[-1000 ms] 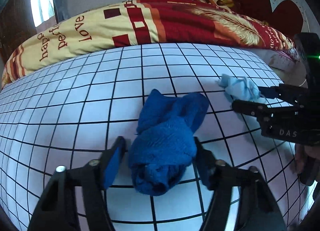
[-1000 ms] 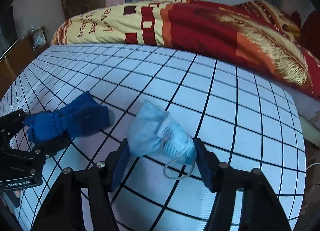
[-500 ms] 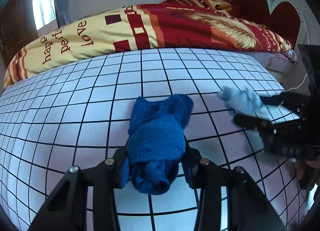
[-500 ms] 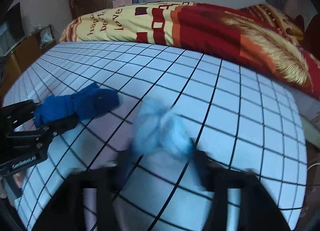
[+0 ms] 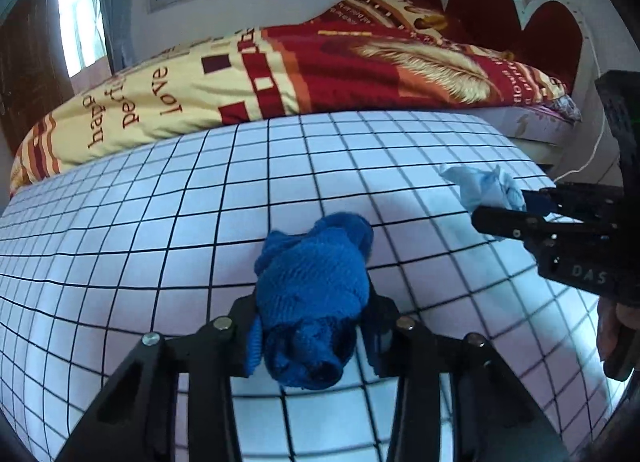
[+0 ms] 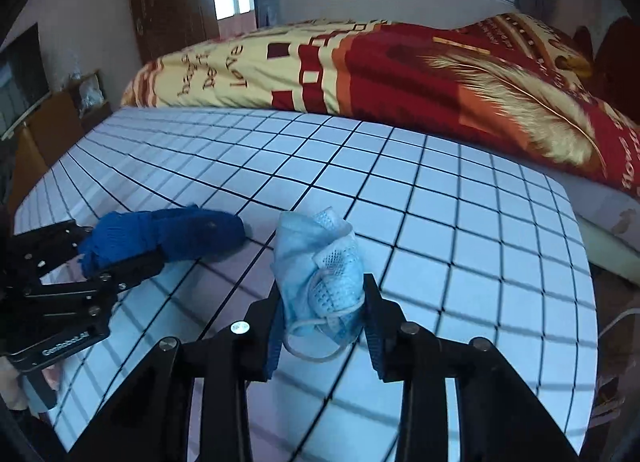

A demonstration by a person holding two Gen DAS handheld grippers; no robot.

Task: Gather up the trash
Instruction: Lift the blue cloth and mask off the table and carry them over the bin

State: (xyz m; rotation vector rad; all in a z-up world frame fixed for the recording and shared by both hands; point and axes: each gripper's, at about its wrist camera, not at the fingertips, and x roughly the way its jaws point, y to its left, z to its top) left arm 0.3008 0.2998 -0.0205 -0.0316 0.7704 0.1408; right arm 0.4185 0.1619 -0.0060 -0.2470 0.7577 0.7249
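Item 1: blue knitted cloth (image 5: 312,294), bunched. Pinched at its near end by left tongs (image 5: 310,336), jaws just drawn in from a wide straddle to press both flanks. Far end trailing toward the quilt (image 5: 280,74), near end lifted off the grid-patterned sheet (image 5: 200,190); whether the far tip touches the sheet, cannot tell.

Item 2: pale blue face mask (image 6: 320,270), crumpled, ear loop dangling below. Gripped by right tongs (image 6: 322,312), jaws just closed from a wider gap onto the folded bulk. Positioned to the right of the blue knitted cloth, both on the near side of the quilt.

Change noted: a second ago both pieces lying loose on the sheet between open jaws; now both clamped and raised a little, the quilt and window showing further off.

Reading for the task: pickup stage judged done for both pieces at once; carry to a bin or bag remaining. No receptacle in either view. Dangling loop a possible snag.
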